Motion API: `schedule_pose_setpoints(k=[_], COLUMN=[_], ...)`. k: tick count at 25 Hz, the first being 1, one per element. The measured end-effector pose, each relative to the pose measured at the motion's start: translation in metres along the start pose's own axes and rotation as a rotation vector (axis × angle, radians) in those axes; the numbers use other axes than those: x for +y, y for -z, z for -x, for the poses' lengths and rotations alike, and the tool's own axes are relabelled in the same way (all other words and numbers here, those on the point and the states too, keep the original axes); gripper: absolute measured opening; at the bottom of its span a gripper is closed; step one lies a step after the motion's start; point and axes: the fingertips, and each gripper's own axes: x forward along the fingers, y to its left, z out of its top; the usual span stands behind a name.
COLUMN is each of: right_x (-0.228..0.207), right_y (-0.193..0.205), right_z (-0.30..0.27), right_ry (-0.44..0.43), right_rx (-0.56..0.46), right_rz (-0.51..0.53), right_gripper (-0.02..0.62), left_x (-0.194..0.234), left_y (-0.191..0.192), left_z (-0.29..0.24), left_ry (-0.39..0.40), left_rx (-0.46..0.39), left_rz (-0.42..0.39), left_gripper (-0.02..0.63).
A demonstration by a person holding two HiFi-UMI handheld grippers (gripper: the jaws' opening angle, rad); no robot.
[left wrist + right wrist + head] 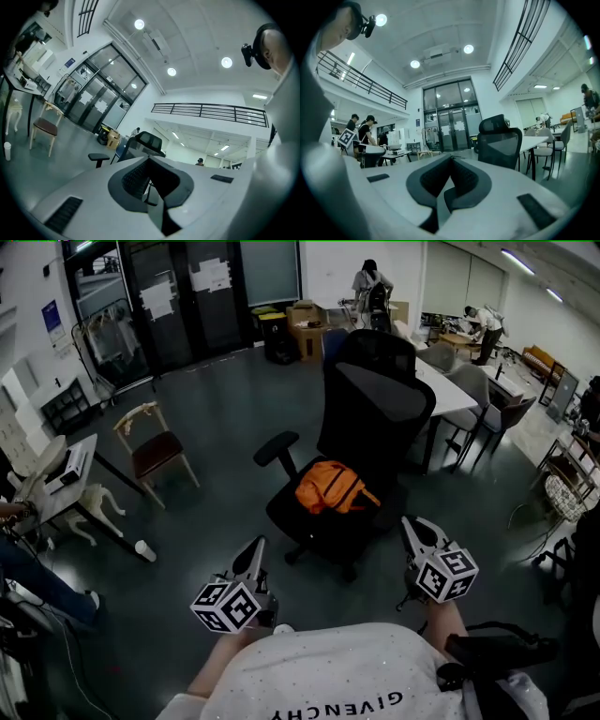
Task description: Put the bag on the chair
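Note:
An orange bag (333, 488) lies on the seat of a black office chair (375, 409) in the middle of the head view. Both grippers are held close to the person's body, nearer than the chair and apart from the bag. My left gripper (258, 547) is to the lower left of the seat, its jaws together with nothing between them. My right gripper (411, 524) is to the lower right of the seat, also shut and empty. The chair's headrest (149, 139) shows over the jaws in the left gripper view, and its backrest (499, 140) in the right gripper view.
A wooden chair with a brown seat (155, 451) stands at the left, beside a desk (66, 474). A white cup (144, 549) sits on the floor. A white table (450, 390) with grey chairs is behind the office chair. Cardboard boxes (305, 329) and people are at the back.

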Motion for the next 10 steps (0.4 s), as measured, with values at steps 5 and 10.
schedule_pose_setpoints(k=[5, 10], right_x=[0.001, -0.001], right_y=[0.026, 0.044], right_z=[0.042, 0.07], right_ry=[-0.031, -0.05], right_rx=[0.031, 0.053], right_rz=[0.016, -0.025], right_gripper=[0.0, 0.0], left_x=[-0.025, -0.051], left_y=[0.036, 0.059], left_z=[0.037, 0.071], left_ry=[-0.051, -0.081], left_rx=[0.007, 0.03], left_rz=[0.009, 0.007], left_gripper=[0.002, 0.002])
